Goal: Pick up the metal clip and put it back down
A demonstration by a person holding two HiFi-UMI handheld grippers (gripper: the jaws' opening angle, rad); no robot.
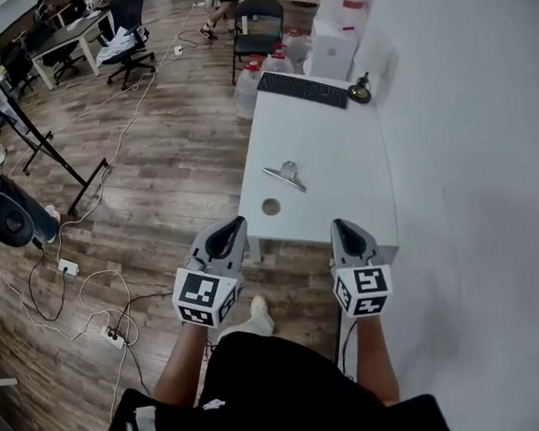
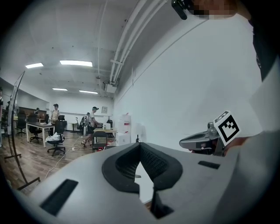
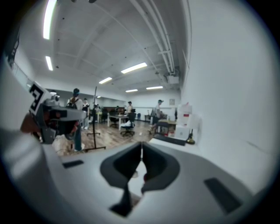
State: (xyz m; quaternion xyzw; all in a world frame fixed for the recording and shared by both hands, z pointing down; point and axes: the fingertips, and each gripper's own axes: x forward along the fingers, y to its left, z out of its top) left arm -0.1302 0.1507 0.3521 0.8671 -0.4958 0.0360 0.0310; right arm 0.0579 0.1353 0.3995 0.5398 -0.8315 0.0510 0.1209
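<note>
1. The left gripper [image 1: 229, 230] and right gripper [image 1: 343, 229] are both clenched and empty.
2. The silver metal clip [image 1: 285, 176] lies on the white rectangular table [image 1: 339, 157], well ahead of both.
3. Risk: clenched jaws may shove the clip unless parted first.

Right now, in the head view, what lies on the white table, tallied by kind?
Silver metal clip: 1
Small round grey disc: 1
Long black keyboard: 1
Small dark rounded object, far corner: 1
Total: 4
</note>
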